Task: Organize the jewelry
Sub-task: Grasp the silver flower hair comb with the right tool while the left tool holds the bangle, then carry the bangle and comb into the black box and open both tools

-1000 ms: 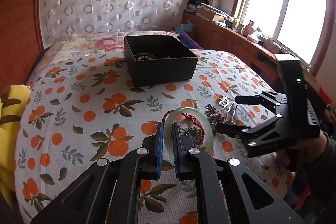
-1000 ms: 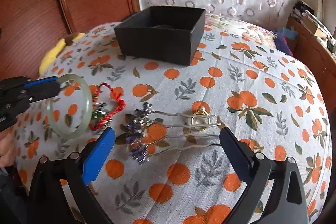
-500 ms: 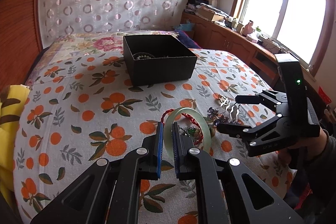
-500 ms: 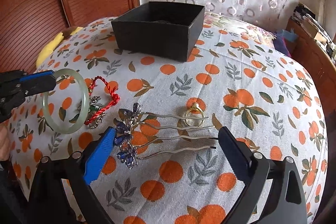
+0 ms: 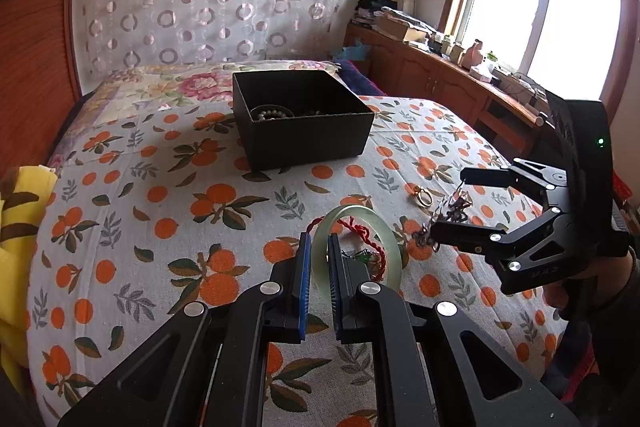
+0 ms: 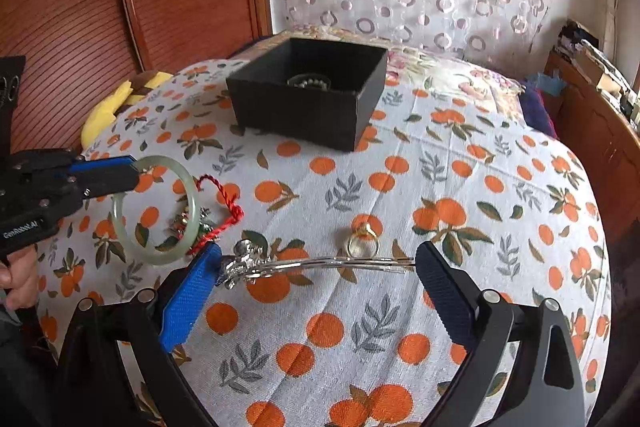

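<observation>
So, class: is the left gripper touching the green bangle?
Touching. In the left wrist view the left gripper is shut on the green bangle, whose band is pinched between both pads; the right wrist view agrees.
</observation>
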### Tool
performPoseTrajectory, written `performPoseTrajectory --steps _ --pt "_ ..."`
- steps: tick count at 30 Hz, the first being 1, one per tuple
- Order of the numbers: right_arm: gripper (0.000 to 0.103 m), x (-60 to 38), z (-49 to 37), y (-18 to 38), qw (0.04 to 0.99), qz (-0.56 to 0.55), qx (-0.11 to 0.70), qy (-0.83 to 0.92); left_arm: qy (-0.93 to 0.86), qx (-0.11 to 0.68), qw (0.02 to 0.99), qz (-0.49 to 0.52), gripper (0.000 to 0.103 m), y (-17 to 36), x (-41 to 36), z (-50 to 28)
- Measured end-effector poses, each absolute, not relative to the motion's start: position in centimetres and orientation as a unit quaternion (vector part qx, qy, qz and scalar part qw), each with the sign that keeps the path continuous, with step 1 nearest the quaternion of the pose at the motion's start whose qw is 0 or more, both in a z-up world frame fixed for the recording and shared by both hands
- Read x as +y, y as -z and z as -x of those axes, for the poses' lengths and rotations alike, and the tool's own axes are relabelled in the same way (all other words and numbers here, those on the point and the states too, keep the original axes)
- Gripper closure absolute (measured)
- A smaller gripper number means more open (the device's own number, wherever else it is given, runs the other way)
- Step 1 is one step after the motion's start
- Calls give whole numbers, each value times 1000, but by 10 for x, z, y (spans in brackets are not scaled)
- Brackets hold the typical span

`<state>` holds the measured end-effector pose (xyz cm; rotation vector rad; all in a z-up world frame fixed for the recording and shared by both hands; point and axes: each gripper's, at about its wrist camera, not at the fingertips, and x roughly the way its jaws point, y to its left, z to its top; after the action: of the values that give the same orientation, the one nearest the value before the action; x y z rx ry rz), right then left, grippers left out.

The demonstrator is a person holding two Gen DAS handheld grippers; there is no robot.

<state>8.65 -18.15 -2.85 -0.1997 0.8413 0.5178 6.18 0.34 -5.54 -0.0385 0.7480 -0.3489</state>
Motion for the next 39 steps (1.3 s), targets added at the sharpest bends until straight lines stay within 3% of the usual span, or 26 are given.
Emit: performPoseTrajectory --steps 20,39 --pt "5 -155 -152 -26 887 111 346 -285 141 324 935 33 96 10 20 -121" --pt "4 -125 -234 -8 864 97 356 -343 99 311 945 20 96 -15 31 -206"
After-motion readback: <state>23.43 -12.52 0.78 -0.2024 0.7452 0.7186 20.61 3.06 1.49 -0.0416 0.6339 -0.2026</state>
